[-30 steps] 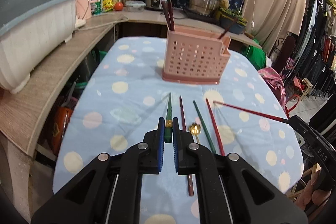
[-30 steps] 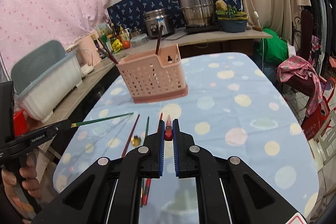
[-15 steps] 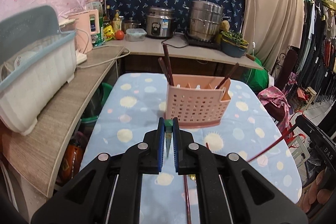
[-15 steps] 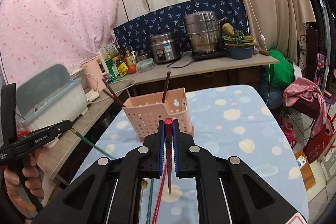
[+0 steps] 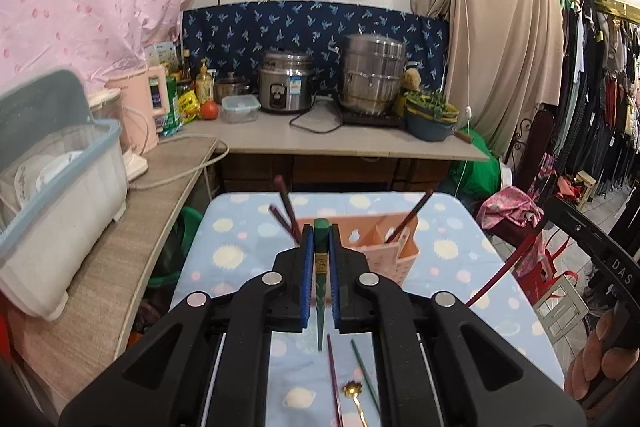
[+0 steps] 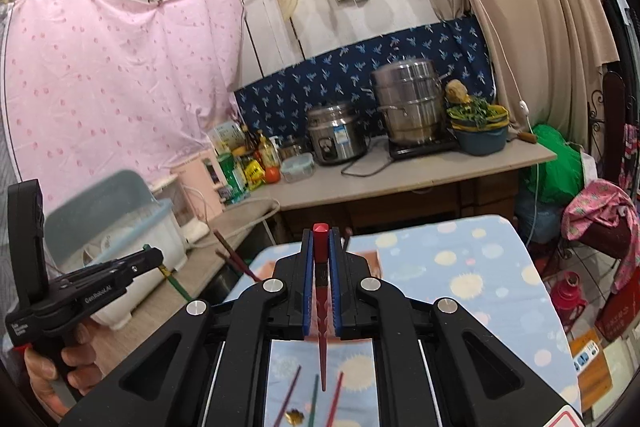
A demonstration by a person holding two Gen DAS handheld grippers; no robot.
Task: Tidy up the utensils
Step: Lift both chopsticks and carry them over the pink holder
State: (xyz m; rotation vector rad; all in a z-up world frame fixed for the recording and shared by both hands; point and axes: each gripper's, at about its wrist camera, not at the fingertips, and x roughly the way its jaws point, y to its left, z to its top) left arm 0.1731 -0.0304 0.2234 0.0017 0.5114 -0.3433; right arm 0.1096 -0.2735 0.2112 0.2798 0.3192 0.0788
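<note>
My left gripper [image 5: 320,259] is shut on a green chopstick [image 5: 320,291] that hangs tip-down above the table. My right gripper [image 6: 320,267] is shut on a red chopstick [image 6: 321,323], also hanging tip-down. The pink perforated utensil basket [image 5: 384,251] stands on the table just beyond the left gripper, with dark chopsticks [image 5: 286,209] sticking out of it. More chopsticks [image 5: 334,379] and a gold spoon [image 5: 354,397] lie on the cloth below. The right gripper and its red chopstick show at the right of the left wrist view [image 5: 504,267].
The table has a blue spotted cloth [image 5: 224,255]. A wooden counter [image 5: 120,255] with a white dish rack [image 5: 52,195] runs along the left. Pots [image 5: 372,75] stand on the back counter. A clothes rack [image 5: 608,107] stands to the right.
Both grippers have lifted their chopsticks off the table and tilted up, so the chopsticks now hang tip-down; the basket sits lower in both views.
</note>
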